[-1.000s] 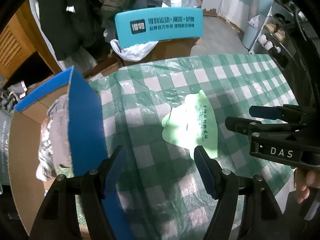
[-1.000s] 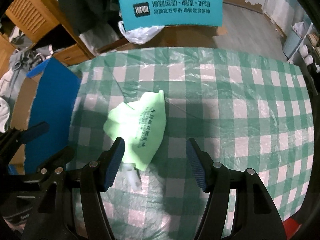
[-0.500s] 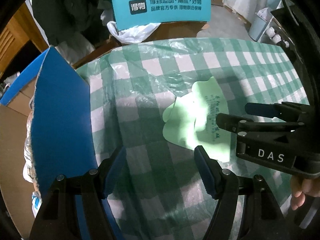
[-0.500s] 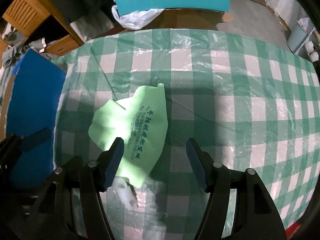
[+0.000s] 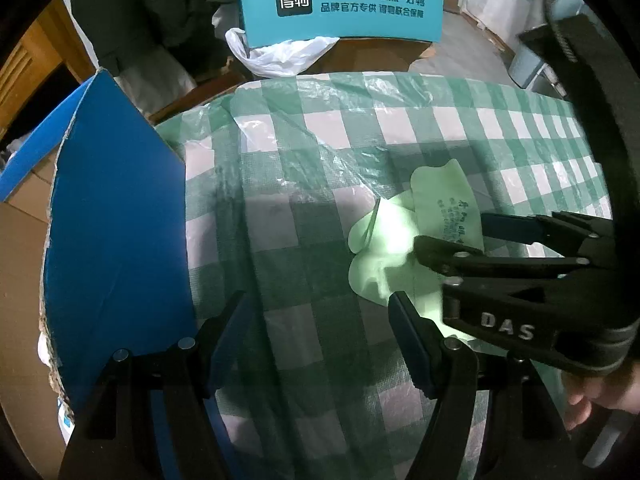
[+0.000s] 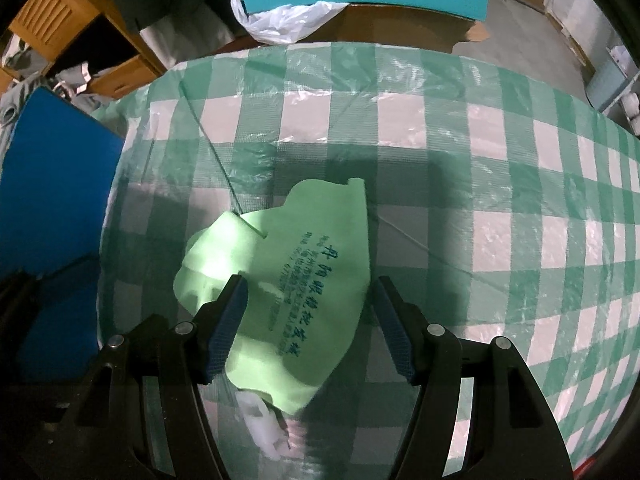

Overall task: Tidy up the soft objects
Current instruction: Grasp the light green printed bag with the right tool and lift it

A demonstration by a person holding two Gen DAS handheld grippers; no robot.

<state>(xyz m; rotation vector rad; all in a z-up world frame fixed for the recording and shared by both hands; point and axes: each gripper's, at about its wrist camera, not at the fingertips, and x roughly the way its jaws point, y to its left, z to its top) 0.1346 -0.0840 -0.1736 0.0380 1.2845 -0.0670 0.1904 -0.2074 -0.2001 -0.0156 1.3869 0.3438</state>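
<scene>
On the counter (image 6: 500,152), spread with a green and white checked plastic cover, we see a light green cloth (image 6: 304,264) with dark printed characters lying crumpled near the left edge. To the left, off that edge, stands a cardboard box with a blue flap (image 5: 116,224), and behind the far edge a teal sign (image 5: 344,4) and a white plastic bag (image 5: 280,54). The right half of the cover is bare. Our right claw (image 6: 310,320) is wide open and straddles the cloth's near part, pads not pressing it. Our left claw (image 5: 320,336) is also wide open, over bare cover just left of the cloth. A small white piece (image 6: 260,420) lies at the cloth's near end.
</scene>
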